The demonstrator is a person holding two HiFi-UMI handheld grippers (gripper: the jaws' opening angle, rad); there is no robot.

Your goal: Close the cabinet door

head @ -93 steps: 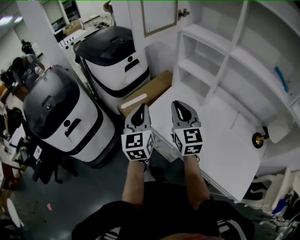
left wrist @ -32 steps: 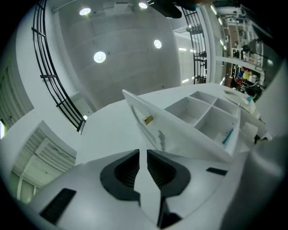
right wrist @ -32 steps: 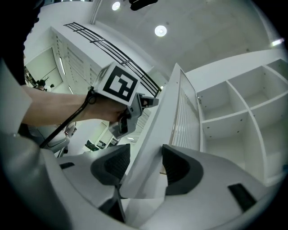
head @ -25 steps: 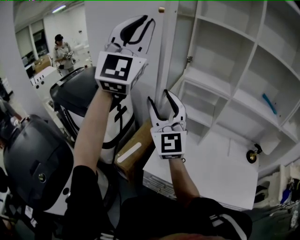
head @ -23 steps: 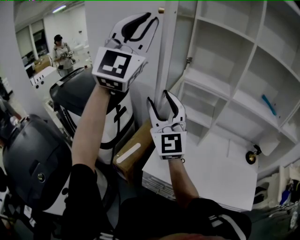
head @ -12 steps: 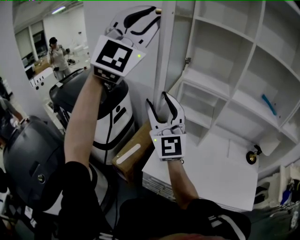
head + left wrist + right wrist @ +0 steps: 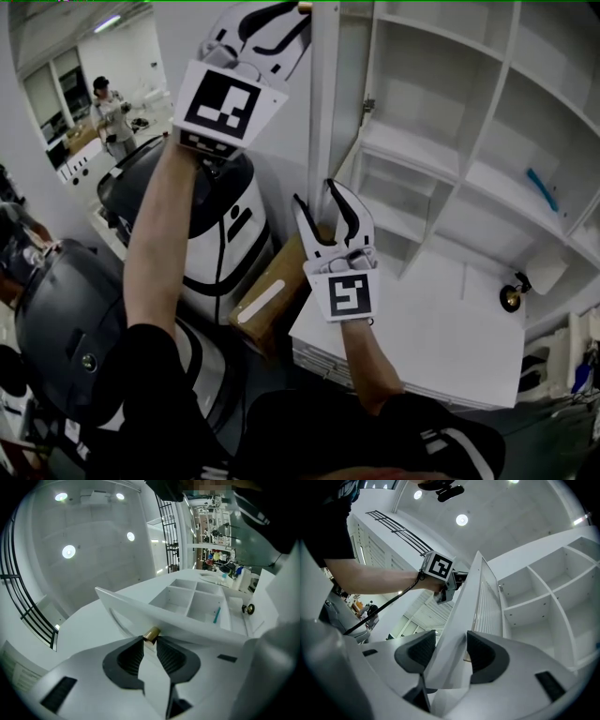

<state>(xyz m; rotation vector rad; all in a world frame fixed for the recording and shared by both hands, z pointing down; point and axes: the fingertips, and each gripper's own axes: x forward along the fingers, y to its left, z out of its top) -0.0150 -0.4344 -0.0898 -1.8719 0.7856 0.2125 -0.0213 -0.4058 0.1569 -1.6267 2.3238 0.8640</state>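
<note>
The white cabinet door (image 7: pixel 324 103) stands edge-on in the head view, swung out from the open shelves (image 7: pixel 441 141). My left gripper (image 7: pixel 302 13) is raised high on the door's left face and is shut on the door's small brass knob (image 7: pixel 305 6). In the left gripper view, the brass knob (image 7: pixel 151 633) sits pinched at the tips of the left gripper (image 7: pixel 150 640). Lower down, my right gripper (image 7: pixel 316 192) is open, one finger on each side of the door's edge. The right gripper view shows the door (image 7: pixel 473 602) running between the jaws of the right gripper (image 7: pixel 451 644).
A lower white door (image 7: pixel 441 328) with a brass knob (image 7: pixel 511 298) hangs open at the right. Two black-and-white machines (image 7: pixel 216 234) (image 7: pixel 75 328) and a cardboard box (image 7: pixel 272 300) crowd the floor at the left. A blue item (image 7: pixel 542 187) lies on a shelf. A person (image 7: pixel 108 112) stands far back.
My left gripper has risen up and to the right along the door and closed onto the brass knob. The right gripper has stayed astride the door's edge.
</note>
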